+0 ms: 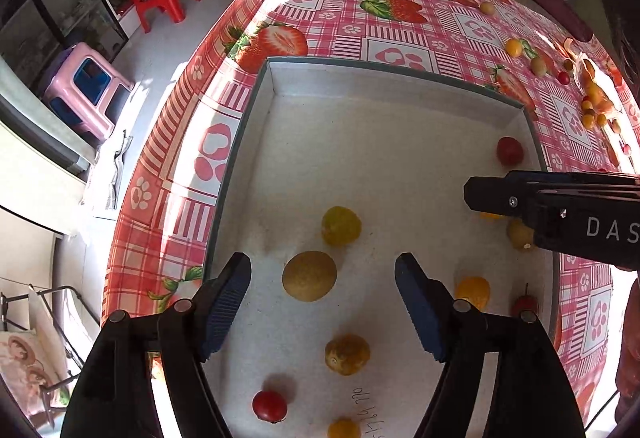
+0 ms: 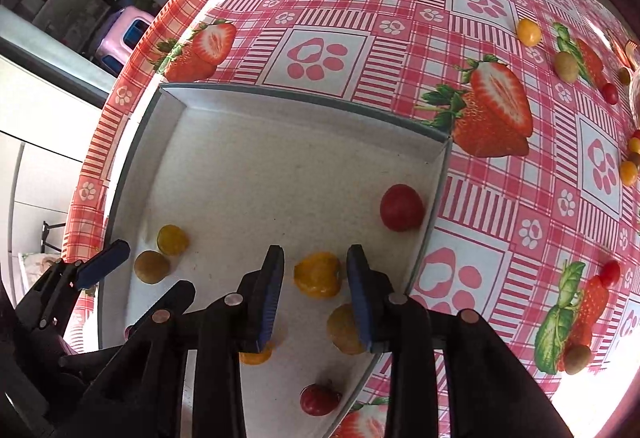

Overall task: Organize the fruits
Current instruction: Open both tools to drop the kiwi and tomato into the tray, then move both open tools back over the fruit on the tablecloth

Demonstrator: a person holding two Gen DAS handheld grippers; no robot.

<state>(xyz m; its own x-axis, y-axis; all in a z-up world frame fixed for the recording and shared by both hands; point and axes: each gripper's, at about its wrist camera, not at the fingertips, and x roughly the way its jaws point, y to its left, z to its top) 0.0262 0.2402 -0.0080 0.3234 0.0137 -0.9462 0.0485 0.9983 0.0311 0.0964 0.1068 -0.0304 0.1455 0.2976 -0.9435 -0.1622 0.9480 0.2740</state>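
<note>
On the strawberry-print tablecloth [image 1: 384, 10] sits a shallow white tray [image 1: 360, 86] with fruit already scattered over its floor. From the left wrist cam I count about ten pieces in there: three red ones, like the red tomato [image 1: 510, 151] near the far right wall, and the rest yellow, orange or olive.

The left gripper [image 1: 323, 300] hangs over the tray, jaws wide apart, nothing pinched; a round olive fruit [image 1: 309, 276] lies on the floor between the tips. The right gripper [image 2: 316, 278] is also over the tray, jaws partly apart, a yellow fruit [image 2: 318, 275] lying loose in the gap, pads not touching it as far as I can tell.

Lots more small fruit is still out on the cloth to the right, including a heap [image 1: 596, 98] too bunched to count.
</note>
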